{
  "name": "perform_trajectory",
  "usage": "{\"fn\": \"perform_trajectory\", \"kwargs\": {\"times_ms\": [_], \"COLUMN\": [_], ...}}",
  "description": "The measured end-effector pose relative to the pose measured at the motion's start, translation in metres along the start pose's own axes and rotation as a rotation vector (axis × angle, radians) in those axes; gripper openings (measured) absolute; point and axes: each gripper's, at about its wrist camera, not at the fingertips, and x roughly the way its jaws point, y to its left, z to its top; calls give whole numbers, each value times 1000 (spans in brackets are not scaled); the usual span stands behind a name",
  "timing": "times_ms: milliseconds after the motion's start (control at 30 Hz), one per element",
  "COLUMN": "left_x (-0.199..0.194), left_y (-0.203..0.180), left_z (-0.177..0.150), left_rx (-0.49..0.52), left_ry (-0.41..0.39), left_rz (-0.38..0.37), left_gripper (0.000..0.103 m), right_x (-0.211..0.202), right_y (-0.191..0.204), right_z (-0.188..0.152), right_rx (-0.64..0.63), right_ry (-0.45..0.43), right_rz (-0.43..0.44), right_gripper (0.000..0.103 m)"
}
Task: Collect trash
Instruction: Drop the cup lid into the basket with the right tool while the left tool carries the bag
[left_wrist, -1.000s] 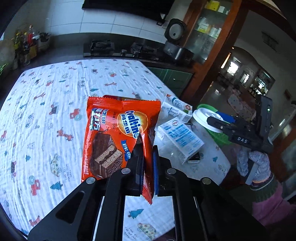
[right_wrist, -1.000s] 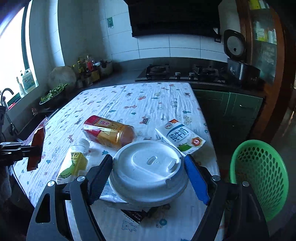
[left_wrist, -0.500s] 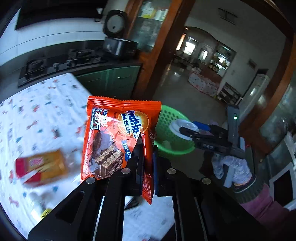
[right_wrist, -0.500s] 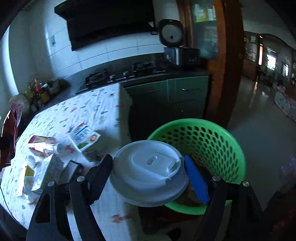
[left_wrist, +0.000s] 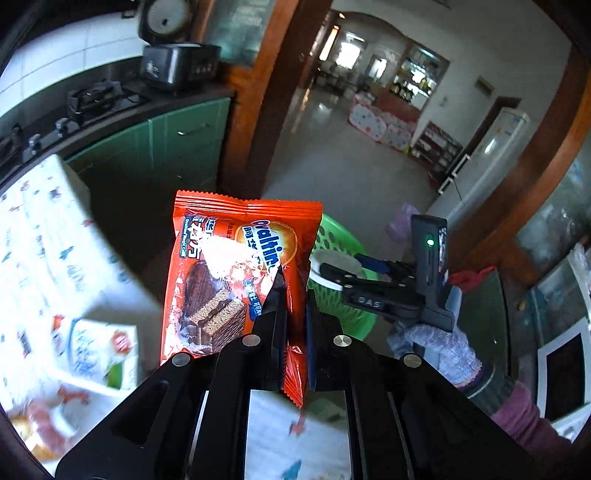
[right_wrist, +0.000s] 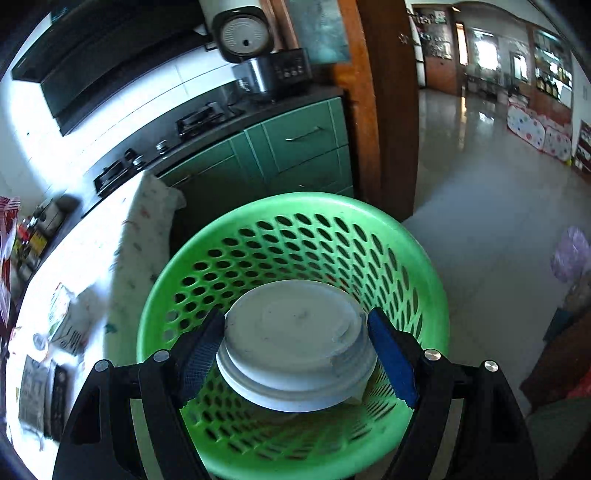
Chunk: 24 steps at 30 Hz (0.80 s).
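My left gripper (left_wrist: 291, 291) is shut on the lower edge of an orange Ovaltine wafer wrapper (left_wrist: 229, 273), which stands upright in front of the camera. Behind the wrapper, to its right, is the green mesh basket (left_wrist: 334, 240) on the floor. My right gripper (left_wrist: 341, 275) reaches over it. In the right wrist view, my right gripper (right_wrist: 293, 319) is shut on a white lidded cup (right_wrist: 291, 347). Its blue pads (right_wrist: 391, 354) press both sides of the cup. The cup hangs above the inside of the green basket (right_wrist: 295, 221).
The table with a printed cloth (left_wrist: 44, 240) lies to the left, with a milk carton (left_wrist: 99, 354) and a blurred bottle (left_wrist: 40, 428) on it. Green cabinets (right_wrist: 295, 147) and a wooden door post (right_wrist: 388, 110) stand behind the basket. A gloved hand (left_wrist: 439, 354) holds the right gripper.
Both grippers have swung off the table toward the basket, each still holding its item. The cup has come from above the table to above the basket's opening, and lower.
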Motion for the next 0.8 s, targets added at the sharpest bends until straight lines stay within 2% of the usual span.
{"fn": "perform_trajectory", "kwargs": {"times_ms": [200, 333, 467, 700, 800], "left_x": [38, 55, 70, 102, 110], "left_y": [-5, -9, -12, -12, -13], "left_z": [12, 16, 13, 15, 16], "left_rx": [14, 29, 36, 25, 18], "left_ry": [44, 68, 97, 145, 155], "left_rz": [-13, -12, -3, 12, 21], "left_gripper": [7, 7, 7, 9, 23], "right_x": [24, 23, 6, -28, -38], "right_y": [-11, -13, -15, -18, -26], "right_z": [10, 12, 6, -4, -8], "right_rx": [19, 33, 26, -53, -40], "right_ry": [7, -13, -45, -104, -118], "right_rz": [12, 21, 19, -84, -81], "right_gripper": [78, 78, 78, 81, 81]}}
